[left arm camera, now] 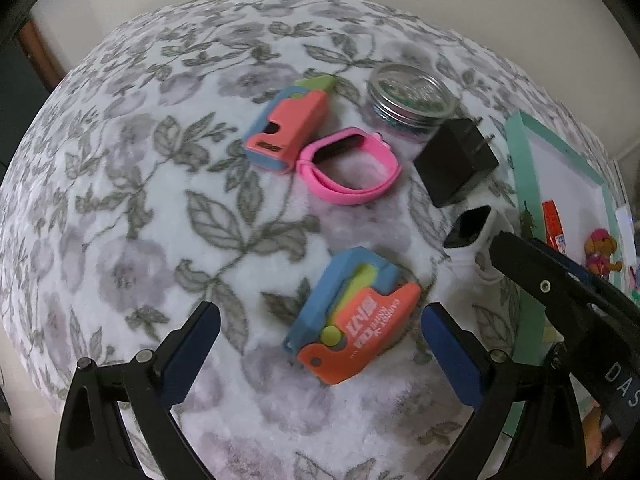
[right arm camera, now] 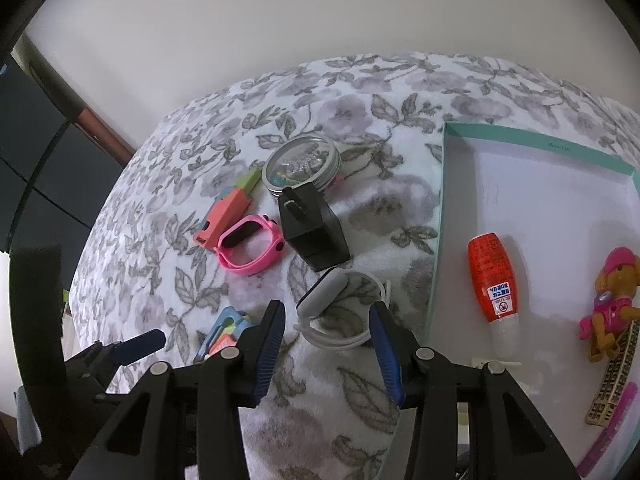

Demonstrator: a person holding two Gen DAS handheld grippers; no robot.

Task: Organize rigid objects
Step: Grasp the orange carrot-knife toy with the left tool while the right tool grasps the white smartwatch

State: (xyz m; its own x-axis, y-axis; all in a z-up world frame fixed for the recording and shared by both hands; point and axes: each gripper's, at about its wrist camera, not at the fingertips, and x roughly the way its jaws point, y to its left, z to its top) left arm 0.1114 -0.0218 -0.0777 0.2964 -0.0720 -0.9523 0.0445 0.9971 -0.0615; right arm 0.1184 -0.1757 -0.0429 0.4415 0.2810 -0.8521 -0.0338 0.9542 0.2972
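Left claw is hanging wide open, its blue pads flanking but not touching the orange-blue cutter toy. Beyond it are lying a second cutter, pink watch, jar and black charger. Right claw is standing half open around the white watch, contact unclear; teal tray is sitting just right.

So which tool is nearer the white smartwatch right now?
Right. The right tool straddles the white smartwatch, its band between the blue pads. The left tool sits beside it, straddling the orange-and-blue toy cutter.
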